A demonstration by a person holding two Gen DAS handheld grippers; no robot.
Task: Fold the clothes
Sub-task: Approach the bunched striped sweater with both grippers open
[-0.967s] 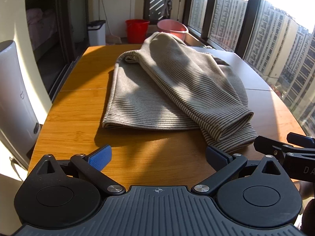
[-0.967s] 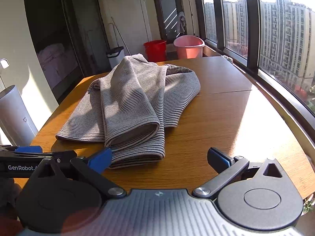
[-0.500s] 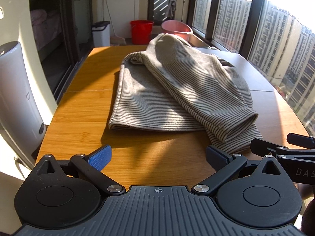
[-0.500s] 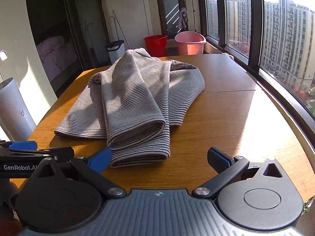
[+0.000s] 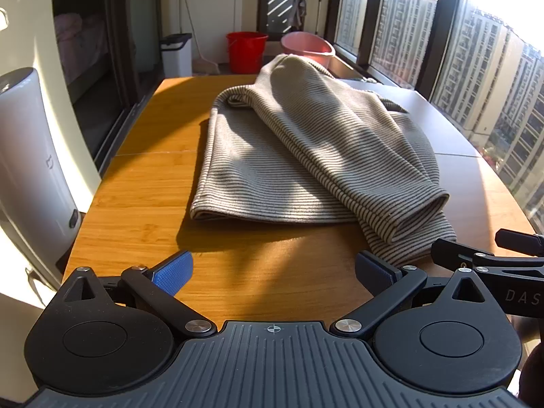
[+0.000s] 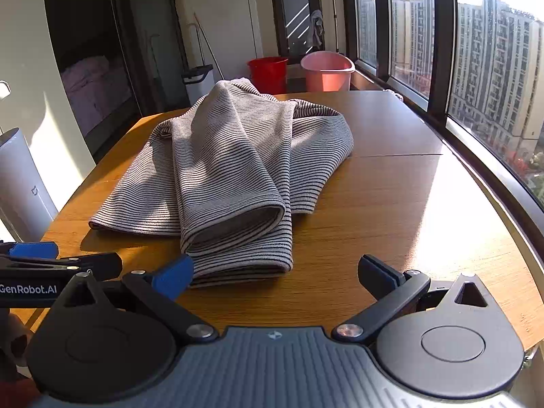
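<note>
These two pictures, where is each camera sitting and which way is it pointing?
Left wrist: on the left gripper, open, looking along the wooden table at the striped garment; the right gripper's tip shows at right.
Right wrist: on the right gripper, open, same direction; the left gripper's tip shows at left.
Shared: garment, table, red bucket, pink basin.

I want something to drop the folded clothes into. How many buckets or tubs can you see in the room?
2. A red bucket stands on the floor beyond the table's far end, and a pink tub sits right beside it, nearer the windows. More could be hidden behind the striped garment.
</note>
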